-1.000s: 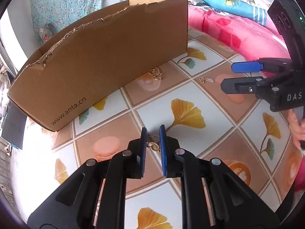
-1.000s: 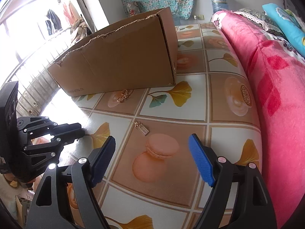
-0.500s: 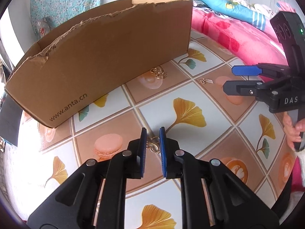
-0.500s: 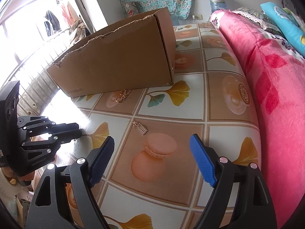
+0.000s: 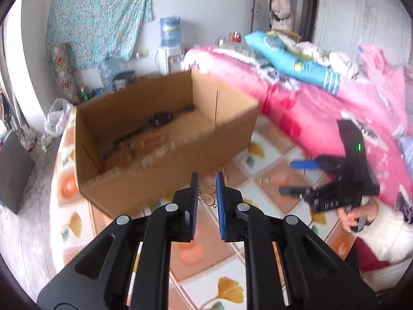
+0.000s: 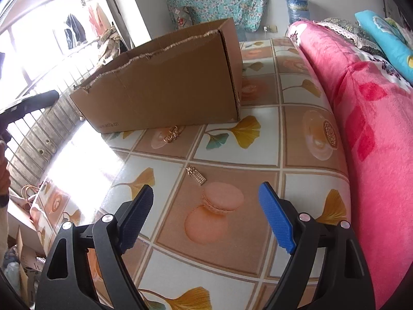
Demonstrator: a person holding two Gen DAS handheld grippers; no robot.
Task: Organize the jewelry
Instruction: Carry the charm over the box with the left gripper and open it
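My left gripper (image 5: 207,178) is shut on a gold chain piece (image 5: 207,196) and holds it raised in front of the open cardboard box (image 5: 165,139). A dark watch-like item (image 5: 160,119) lies inside the box. My right gripper (image 6: 204,199) is open and empty above the tiled tabletop; it also shows in the left wrist view (image 5: 299,178). A small gold pendant (image 6: 196,175) lies just ahead of it. A gold chain cluster (image 6: 174,134) lies by the box's front wall (image 6: 165,95).
A pink blanket (image 6: 374,118) runs along the right side of the tabletop (image 6: 232,144). A person (image 5: 280,7) stands in the far doorway. A water dispenser (image 5: 169,44) stands by the back wall.
My left gripper has risen with the gold piece, so the box's inside now shows. The right gripper has stayed open, almost still.
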